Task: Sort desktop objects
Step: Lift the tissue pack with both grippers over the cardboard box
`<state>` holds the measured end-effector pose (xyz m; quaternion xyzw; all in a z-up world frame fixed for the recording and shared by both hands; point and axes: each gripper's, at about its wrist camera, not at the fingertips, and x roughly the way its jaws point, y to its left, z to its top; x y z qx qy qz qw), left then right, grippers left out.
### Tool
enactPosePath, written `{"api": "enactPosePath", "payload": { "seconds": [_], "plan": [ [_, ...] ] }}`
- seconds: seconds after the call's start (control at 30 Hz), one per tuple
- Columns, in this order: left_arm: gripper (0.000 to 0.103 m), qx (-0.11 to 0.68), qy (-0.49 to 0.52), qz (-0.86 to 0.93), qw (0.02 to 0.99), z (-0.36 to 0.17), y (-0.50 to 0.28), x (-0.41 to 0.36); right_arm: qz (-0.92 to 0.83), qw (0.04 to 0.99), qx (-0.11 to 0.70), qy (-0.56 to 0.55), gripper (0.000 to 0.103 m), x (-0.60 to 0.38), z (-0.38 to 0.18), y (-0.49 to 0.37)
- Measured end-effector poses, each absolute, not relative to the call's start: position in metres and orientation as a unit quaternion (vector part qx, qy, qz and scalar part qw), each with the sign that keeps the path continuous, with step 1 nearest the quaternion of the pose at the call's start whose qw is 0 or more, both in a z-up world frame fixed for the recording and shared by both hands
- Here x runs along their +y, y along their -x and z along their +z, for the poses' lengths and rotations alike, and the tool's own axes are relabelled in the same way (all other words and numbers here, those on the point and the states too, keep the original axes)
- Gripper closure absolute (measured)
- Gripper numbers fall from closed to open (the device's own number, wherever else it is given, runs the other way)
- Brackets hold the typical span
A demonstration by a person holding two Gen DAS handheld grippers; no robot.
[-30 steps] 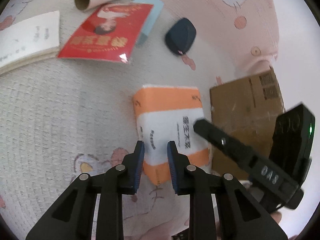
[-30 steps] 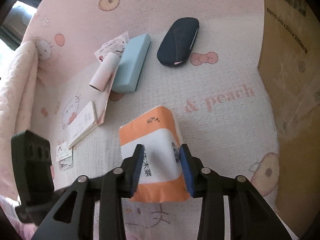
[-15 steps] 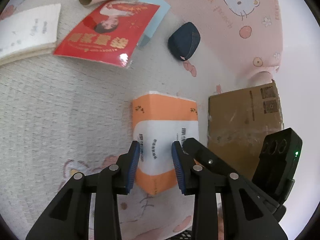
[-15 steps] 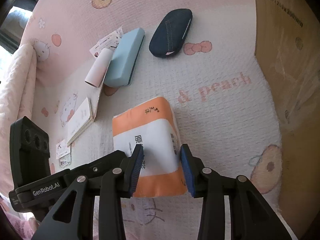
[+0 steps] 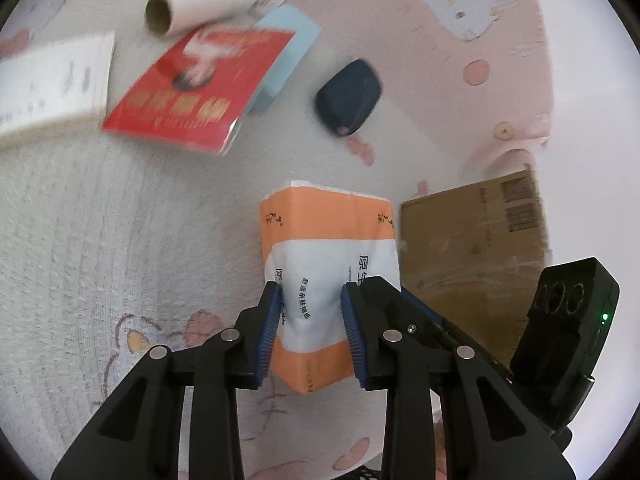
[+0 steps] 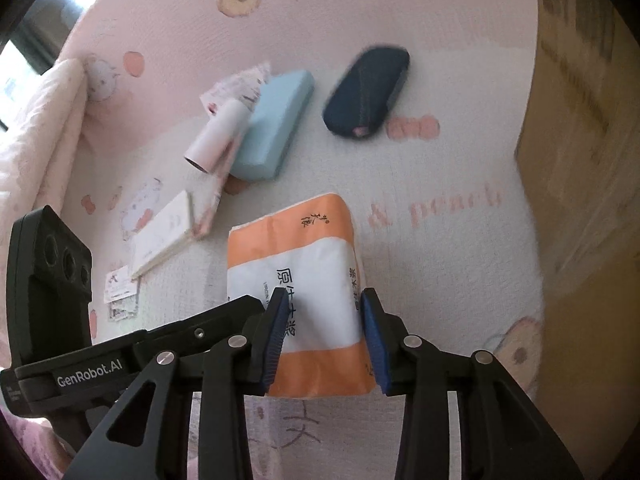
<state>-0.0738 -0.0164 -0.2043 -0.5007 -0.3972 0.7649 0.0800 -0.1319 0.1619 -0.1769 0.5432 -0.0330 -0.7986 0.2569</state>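
Since the frame one second ago the left gripper [image 5: 310, 330] has closed in on the tissue pack [image 5: 328, 264] and its blue fingers [image 5: 269, 330] now sit against both sides of the white band, where before they stood short of it; the right gripper [image 6: 324, 336] keeps its place on the same pack. Surface is a bed with a white and pink printed blanket [image 5: 120, 260]. Left to right in the left wrist view: white notebook [image 5: 52, 80] at the far left edge, red packet [image 5: 196, 92] overlapping its corner, cardboard tube [image 5: 196, 4] lying above the packet, light blue case [image 5: 286, 52] partly under the packet, dark blue case [image 5: 348, 98] apart from them, then the tissue pack mid-bed, with a cardboard box [image 5: 476, 252] just beside its right side. Left gripper: fingers pinching the tissue pack at its near end, the wrapper creased between them. Right gripper: fingers [image 6: 370, 336] pressed on the pack's [image 6: 296, 272] two long sides, left finger overlapping the printed face. In the right wrist view the left gripper's body crosses from the lower left, labelled GenRobot.AI. Cannot tell whether the pack is lifted clear of the blanket.
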Motion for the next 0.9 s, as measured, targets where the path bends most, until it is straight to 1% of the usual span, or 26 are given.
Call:
{"api": "enactPosePath", "payload": {
  "seconds": [0.43,0.63,0.9],
  "plan": [
    [0.069,-0.394,0.402,0.821,0.100,-0.092,0.055,-0.022,-0.854,0.287,0.007,-0.434,0.068,0.157,-0.060,0.107],
    [0.069,-0.387,0.383,0.831,0.116,-0.065,0.061,-0.005,-0.869,0.282,0.010,-0.406,0.068,0.174,-0.031,0.103],
    [0.069,-0.379,0.403,0.819,0.153,-0.059,0.089,0.043,-0.881,0.244,-0.004,-0.405,0.068,0.218,-0.018,0.112]
  ]
}}
